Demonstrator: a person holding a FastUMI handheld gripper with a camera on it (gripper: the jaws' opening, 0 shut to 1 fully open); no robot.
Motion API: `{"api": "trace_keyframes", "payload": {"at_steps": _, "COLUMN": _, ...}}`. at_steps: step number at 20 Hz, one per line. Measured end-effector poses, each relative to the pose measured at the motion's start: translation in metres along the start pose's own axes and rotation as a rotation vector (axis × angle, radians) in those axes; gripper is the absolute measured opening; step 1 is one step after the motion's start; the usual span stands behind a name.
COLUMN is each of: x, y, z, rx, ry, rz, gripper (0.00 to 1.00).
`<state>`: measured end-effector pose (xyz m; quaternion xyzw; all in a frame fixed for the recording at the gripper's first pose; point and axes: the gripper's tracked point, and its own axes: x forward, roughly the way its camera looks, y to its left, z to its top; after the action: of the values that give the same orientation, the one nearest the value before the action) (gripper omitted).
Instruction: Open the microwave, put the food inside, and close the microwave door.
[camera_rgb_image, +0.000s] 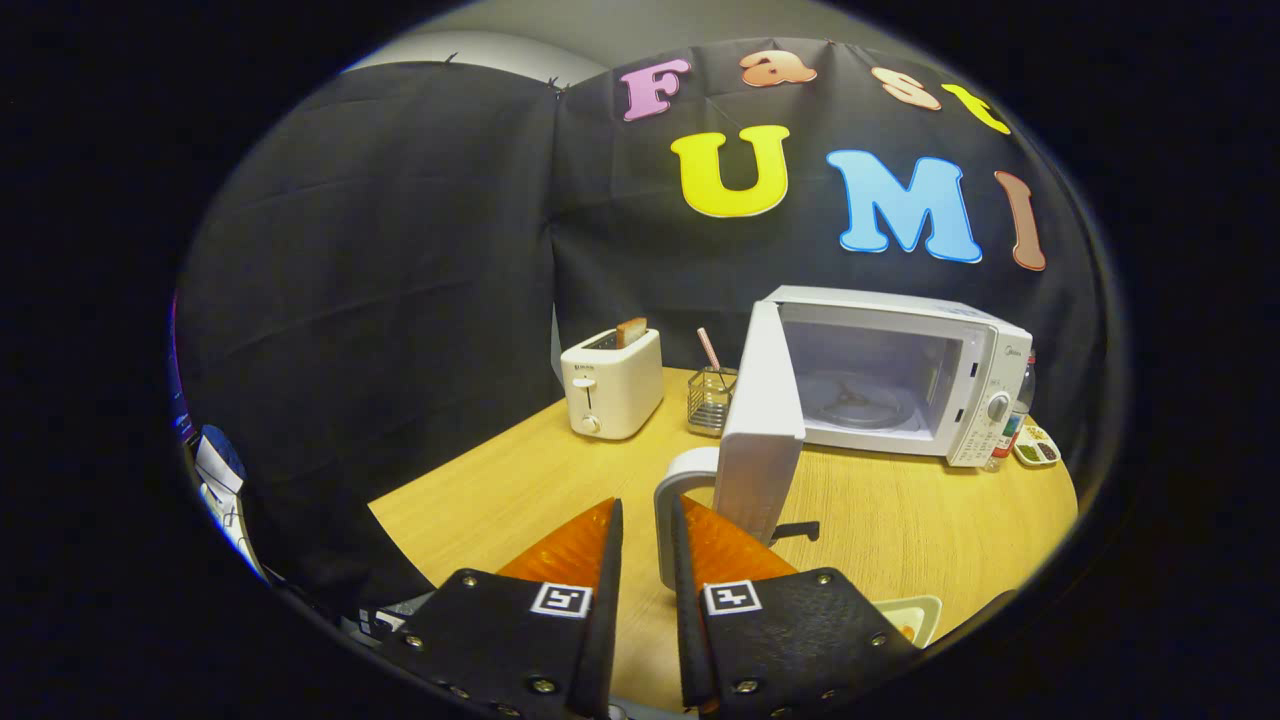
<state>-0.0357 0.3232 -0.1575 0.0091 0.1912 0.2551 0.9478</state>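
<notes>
Fingers (645, 560) of mine are standing a narrow gap apart just above the worktop (900, 520), and nothing is being squeezed between them; only bare wood is showing in the gap. Just ahead of my right finger, the curved white handle (672, 500) of the microwave door (762, 420) is rising close beside the fingertip, and I cannot tell whether the finger is touching it. That door is swinging wide open toward me, hinged on its left, its edge facing my fingers. Beyond it, the microwave (890, 375) is sitting on the far right part of the worktop with its cavity exposed, and the glass turntable (860, 400) inside is lying bare. Its control panel with a round knob (997, 406) is showing on the right side.

Left of the microwave, a wire holder (711, 400) is standing with a pink stick poking out of it, and further left a white toaster (612, 383) is holding a slice of toast (630, 331) upright in its slot. A small tray of coloured items (1035, 447) is lying beside the microwave's right end. Near my right finger, at the worktop's near edge, a pale dish (912, 615) is peeking out with something orange in it, which may be the food, though I cannot make it out clearly.
</notes>
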Motion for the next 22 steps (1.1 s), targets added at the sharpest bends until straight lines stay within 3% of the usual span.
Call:
{"api": "trace_keyframes", "payload": {"at_steps": 2, "x": -0.013, "y": -0.004, "z": 0.024, "rx": 0.004, "ry": -0.067, "rz": 0.01, "gripper": 0.37}}
{"api": "trace_keyframes", "payload": {"at_steps": 3, "x": -0.02, "y": -0.004, "z": 0.031, "rx": 0.012, "ry": -0.093, "rz": 0.028, "gripper": 0.37}}
{"api": "trace_keyframes", "payload": {"at_steps": 7, "x": -0.044, "y": -0.033, "z": 0.047, "rx": -0.014, "ry": -0.15, "rz": 0.007, "gripper": 0.82}}
{"api": "trace_keyframes", "payload": {"at_steps": 9, "x": -0.052, "y": -0.051, "z": 0.05, "rx": 0.009, "ry": -0.161, "rz": -0.009, "gripper": 0.82}}
{"api": "trace_keyframes", "payload": {"at_steps": 12, "x": -0.061, "y": -0.082, "z": 0.044, "rx": 0.012, "ry": -0.151, "rz": -0.044, "gripper": 0.98}}
{"api": "trace_keyframes", "payload": {"at_steps": 22, "x": -0.065, "y": -0.16, "z": -0.035, "rx": 0.069, "ry": 0.005, "rz": -0.123, "gripper": 0.99}}
